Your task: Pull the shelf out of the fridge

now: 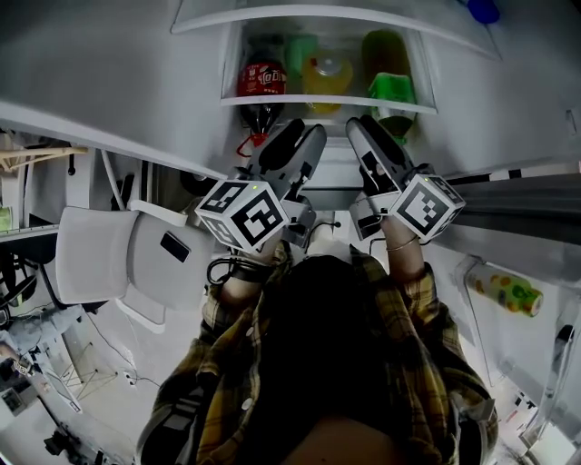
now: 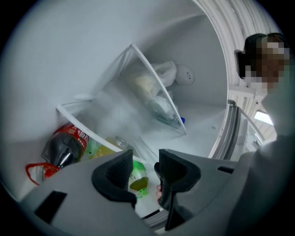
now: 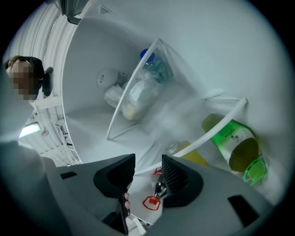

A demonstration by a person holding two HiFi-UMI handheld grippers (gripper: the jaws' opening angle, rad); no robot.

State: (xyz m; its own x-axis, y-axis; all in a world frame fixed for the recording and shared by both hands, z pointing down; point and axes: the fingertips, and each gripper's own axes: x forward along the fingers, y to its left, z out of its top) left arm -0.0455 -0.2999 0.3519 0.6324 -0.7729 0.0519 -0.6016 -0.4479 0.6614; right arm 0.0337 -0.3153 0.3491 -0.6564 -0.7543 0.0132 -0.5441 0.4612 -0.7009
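Observation:
The fridge stands open in front of me. Its glass shelf has a white front rim (image 1: 327,102) (image 2: 92,131) (image 3: 221,124). On it are a cola bottle (image 1: 261,80) (image 2: 64,147), a yellow bottle (image 1: 327,74) (image 3: 193,156) and a green bottle (image 1: 390,84) (image 3: 235,143). My left gripper (image 1: 304,136) (image 2: 145,173) is open just below and in front of the rim, with nothing between its pads. Beside it, my right gripper (image 1: 374,129) (image 3: 148,173) is also open and empty. Neither gripper touches the rim.
A higher glass shelf (image 1: 300,14) (image 2: 152,92) (image 3: 138,92) carries bagged food. The open fridge door at the right holds a bottle (image 1: 508,292) in its bin. A white chair (image 1: 118,254) stands at the left. The person's plaid sleeves fill the lower middle.

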